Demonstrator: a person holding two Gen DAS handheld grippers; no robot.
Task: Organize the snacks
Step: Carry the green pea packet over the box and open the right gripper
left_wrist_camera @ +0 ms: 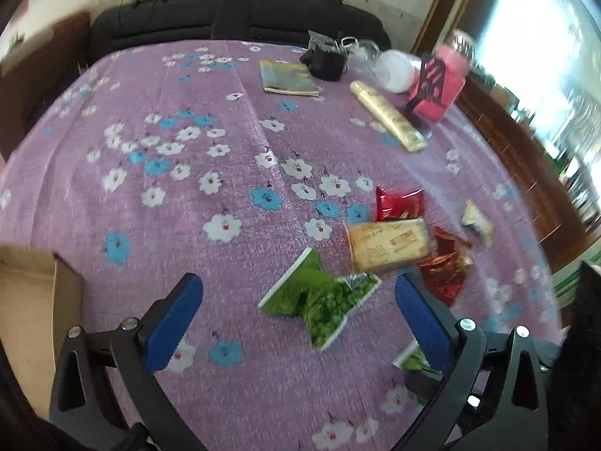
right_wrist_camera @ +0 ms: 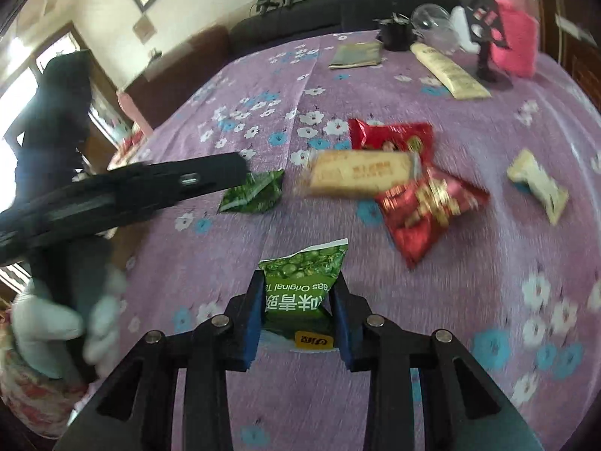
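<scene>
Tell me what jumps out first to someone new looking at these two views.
The right gripper is clamped on a green pea snack packet, front and centre in its own view. Beyond it, red packets and a beige biscuit pack lie piled on the purple floral cloth. The left gripper hangs open over another green packet, a cardboard box at its left.

left hand-held gripper point(left_wrist_camera: 296, 312) spread wide, right hand-held gripper point(right_wrist_camera: 298, 302) clamped

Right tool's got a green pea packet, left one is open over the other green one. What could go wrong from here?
1. The right tool pinches the pea packet at its crumpled middle, so it could slip or burst.
2. The left tool is open above the green packet; the yellow bar lies close by and may get nudged.
</scene>
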